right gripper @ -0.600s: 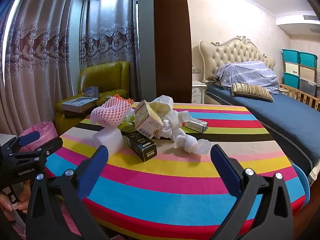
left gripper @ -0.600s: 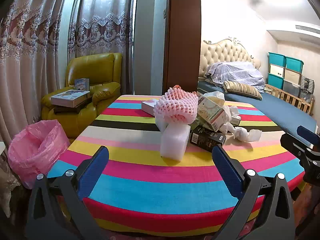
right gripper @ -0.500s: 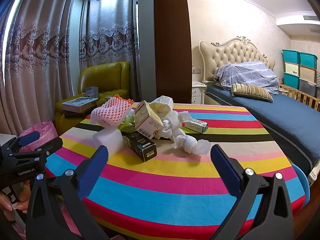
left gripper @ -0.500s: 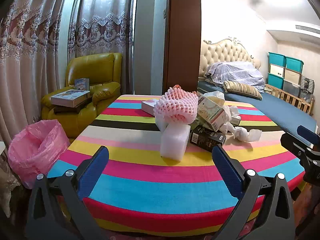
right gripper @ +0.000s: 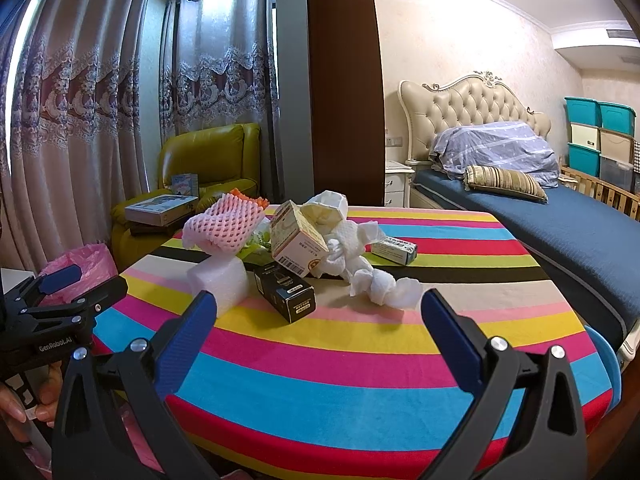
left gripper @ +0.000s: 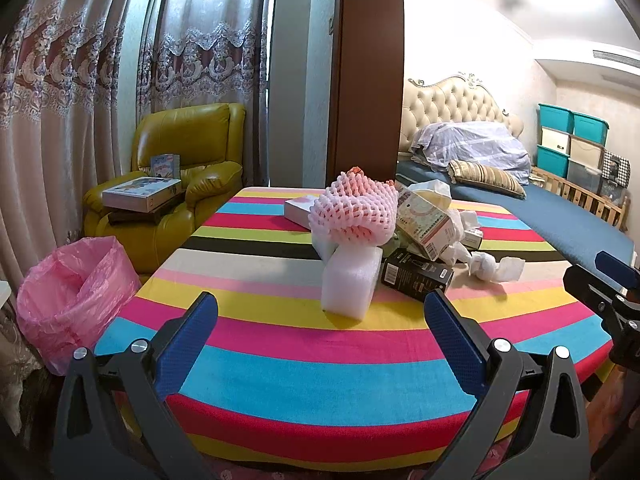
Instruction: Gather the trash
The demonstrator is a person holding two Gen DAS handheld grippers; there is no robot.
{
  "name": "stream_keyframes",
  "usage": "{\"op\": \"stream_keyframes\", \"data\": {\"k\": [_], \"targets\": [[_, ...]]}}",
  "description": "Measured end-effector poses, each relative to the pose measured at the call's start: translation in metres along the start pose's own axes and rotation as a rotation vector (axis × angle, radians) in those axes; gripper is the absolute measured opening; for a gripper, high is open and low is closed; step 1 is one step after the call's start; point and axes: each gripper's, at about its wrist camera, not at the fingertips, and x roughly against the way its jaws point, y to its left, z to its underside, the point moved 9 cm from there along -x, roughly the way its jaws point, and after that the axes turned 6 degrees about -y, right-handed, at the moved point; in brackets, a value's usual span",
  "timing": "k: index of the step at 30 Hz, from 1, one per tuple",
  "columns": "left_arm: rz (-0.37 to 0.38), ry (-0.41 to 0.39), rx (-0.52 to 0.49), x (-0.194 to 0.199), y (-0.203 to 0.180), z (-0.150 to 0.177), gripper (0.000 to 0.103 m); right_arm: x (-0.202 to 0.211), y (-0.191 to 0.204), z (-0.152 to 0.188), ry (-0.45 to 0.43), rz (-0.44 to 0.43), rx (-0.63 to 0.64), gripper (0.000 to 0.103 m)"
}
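A heap of trash lies mid-table on the striped cloth: a white foam block [left gripper: 350, 285] under a pink foam net [left gripper: 354, 214], a black box [left gripper: 416, 273], a beige carton [left gripper: 425, 224] and crumpled white tissue [left gripper: 496, 266]. The right wrist view shows the same net [right gripper: 224, 224], black box [right gripper: 285, 292], carton [right gripper: 298, 238], tissue [right gripper: 384, 280] and a small box [right gripper: 394, 250]. My left gripper [left gripper: 320, 334] and right gripper [right gripper: 318, 330] hover open before the table's near edge, short of the heap, nothing between their fingers.
A pink bag-lined bin [left gripper: 72, 296] stands on the floor left of the table [left gripper: 300, 376]. A yellow armchair [left gripper: 192, 172] with books sits behind it, a bed [right gripper: 560, 216] to the right, stacked storage boxes [right gripper: 600, 136] far right. A hand [right gripper: 24, 412] holds the left gripper's handle.
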Motion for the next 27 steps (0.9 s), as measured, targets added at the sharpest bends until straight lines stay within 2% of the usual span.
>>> {"op": "stream_keyframes", "data": {"k": [27], "targets": [[0.0,0.002,0.0,0.0003,-0.0001,0.0007,0.097,-0.002,-0.0028,-0.0015,0.003,-0.003,-0.012,0.099]]}}
